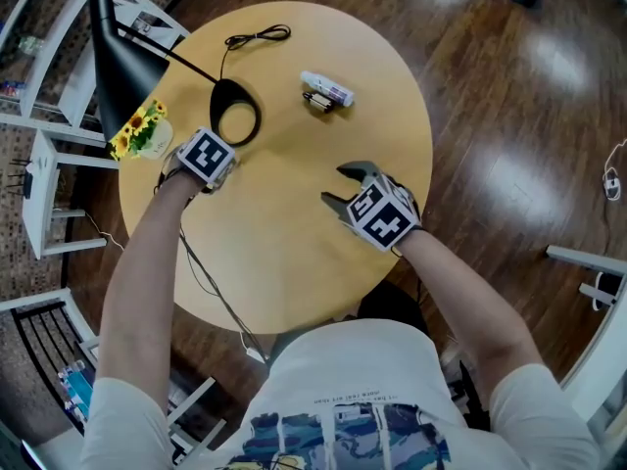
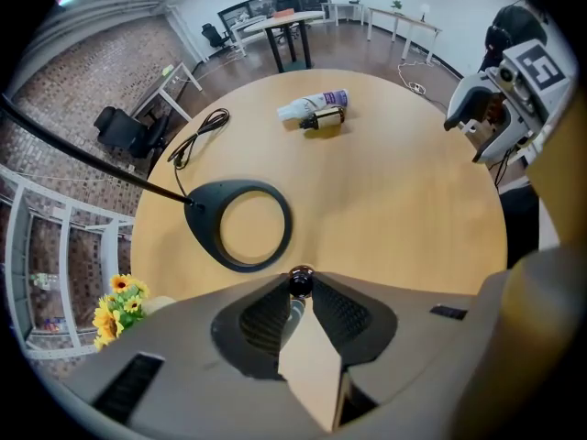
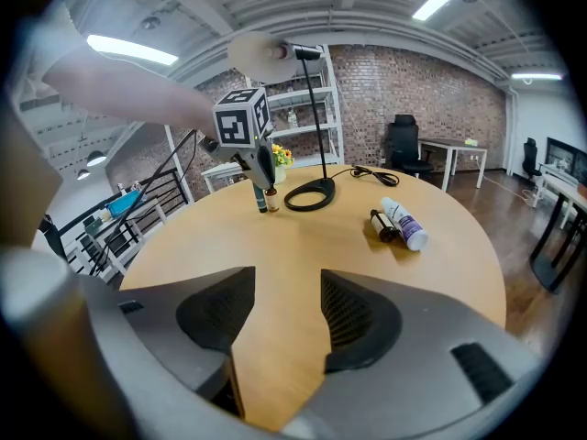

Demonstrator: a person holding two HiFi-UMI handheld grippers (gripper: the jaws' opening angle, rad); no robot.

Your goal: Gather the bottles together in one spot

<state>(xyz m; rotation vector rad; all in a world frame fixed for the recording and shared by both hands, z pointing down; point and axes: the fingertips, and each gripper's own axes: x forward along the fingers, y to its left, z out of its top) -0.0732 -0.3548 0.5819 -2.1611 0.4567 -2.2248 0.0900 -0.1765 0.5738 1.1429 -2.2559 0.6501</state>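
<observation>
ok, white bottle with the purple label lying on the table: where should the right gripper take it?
Mid-body, from above, fingers across its length. The white bottle lies flat on its side, so only its round flanks offer grip. The small dark bottle lies close along its near side; that finger probably gets little room. The right gripper is open, empty.

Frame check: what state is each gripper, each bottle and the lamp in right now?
left gripper, shut on the small brown bottle.
small brown bottle, upright in that grip, beside the lamp.
right gripper, open, nothing between its jaws.
white bottle, lying on its side.
dark bottle, lying on its side beside the white bottle.
lamp, standing; lit or not, cannot tell.
</observation>
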